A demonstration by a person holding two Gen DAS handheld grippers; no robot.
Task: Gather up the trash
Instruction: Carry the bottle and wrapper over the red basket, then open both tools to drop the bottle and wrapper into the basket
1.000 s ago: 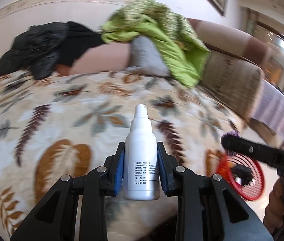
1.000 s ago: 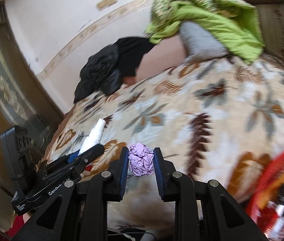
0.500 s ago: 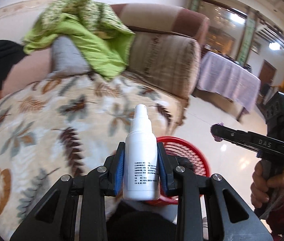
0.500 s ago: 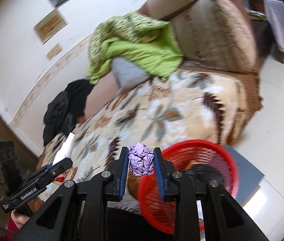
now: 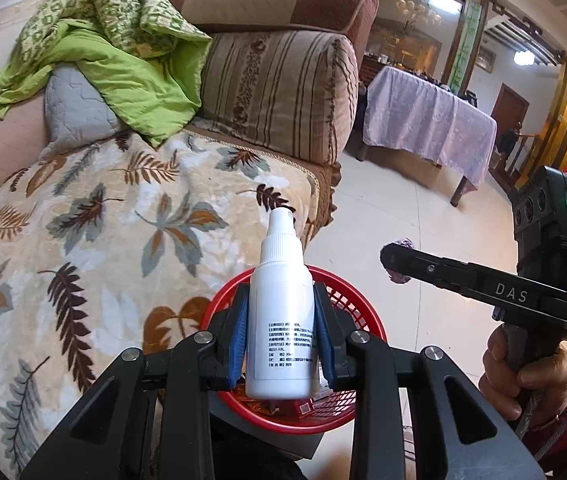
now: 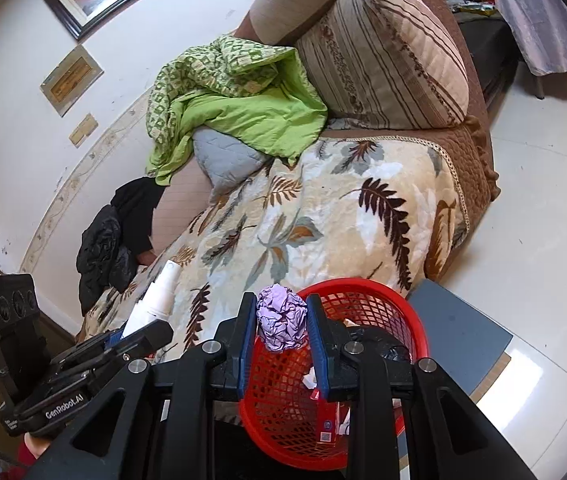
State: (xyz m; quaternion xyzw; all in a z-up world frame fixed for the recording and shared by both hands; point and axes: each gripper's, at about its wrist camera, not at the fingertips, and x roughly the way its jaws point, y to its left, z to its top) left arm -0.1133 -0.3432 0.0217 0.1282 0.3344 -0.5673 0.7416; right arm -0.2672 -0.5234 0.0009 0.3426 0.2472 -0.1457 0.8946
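I am holding both tools clenched, the left tool [image 5: 281,340] gripping the white bottle [image 5: 281,320] upright and the right tool [image 6: 282,332] gripping the purple paper ball [image 6: 282,322], each hanging directly above the red basket [image 6: 403,312].

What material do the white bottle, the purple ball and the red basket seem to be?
White bottle: probably smooth, opaque plastic with a printed label. Purple ball: crumpled paper, matte, sharp creases. Red basket: seemingly glossy moulded plastic, by its open mesh wall.
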